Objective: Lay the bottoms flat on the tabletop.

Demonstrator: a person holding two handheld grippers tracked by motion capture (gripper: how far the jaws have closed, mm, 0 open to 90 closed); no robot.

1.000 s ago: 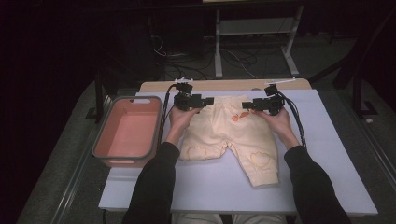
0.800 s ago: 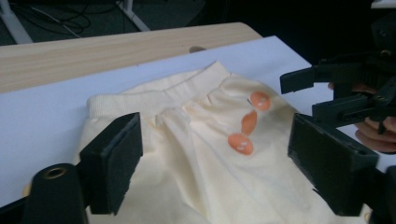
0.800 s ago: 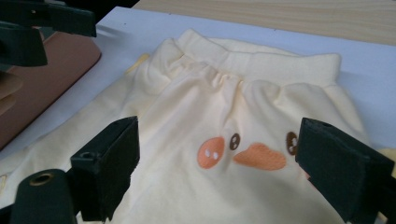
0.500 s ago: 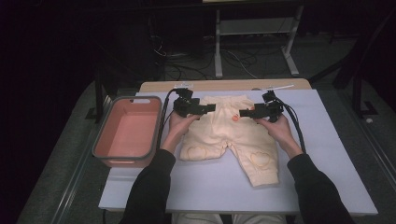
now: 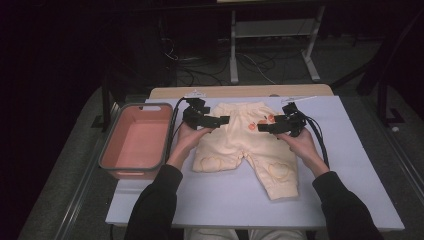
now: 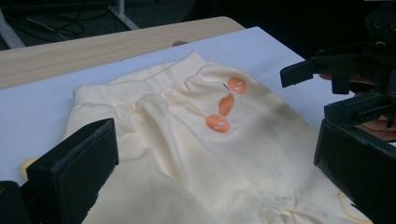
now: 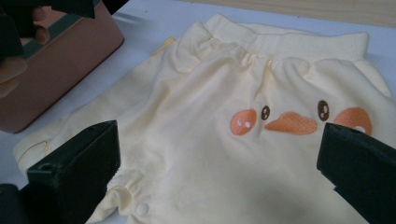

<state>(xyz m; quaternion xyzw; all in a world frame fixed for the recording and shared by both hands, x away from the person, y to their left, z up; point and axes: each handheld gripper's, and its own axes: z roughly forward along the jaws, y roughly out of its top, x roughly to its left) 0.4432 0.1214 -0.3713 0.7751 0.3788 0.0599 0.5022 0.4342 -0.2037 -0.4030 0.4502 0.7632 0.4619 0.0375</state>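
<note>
Pale yellow baby trousers [image 5: 245,147] with an orange duck face lie flat on the white sheet, waistband at the far side. My left gripper [image 5: 222,120] hovers over their left hip, pointing inward. Its jaws have just been opening and stand wide, with nothing between them. My right gripper [image 5: 264,128] hovers over the right hip and faces the left one. Its jaws have also just opened and hold nothing. In the left gripper view the trousers [image 6: 187,135] lie beyond the left gripper [image 6: 215,172], and the right gripper [image 6: 345,88] shows farther off. In the right gripper view the duck face [image 7: 289,122] sits beyond the right gripper [image 7: 217,172].
An empty pink tub [image 5: 135,145] stands at the left of the sheet, and its wall [image 7: 60,70] is close to the trousers' left leg. The white sheet [image 5: 240,200] has free room toward the person. A wooden table edge [image 5: 240,91] runs behind, with a metal stand [image 5: 270,40] beyond.
Both grippers have drawn back from the waistband toward the person and opened their jaws. The waistband now lies flat and free on the sheet.
</note>
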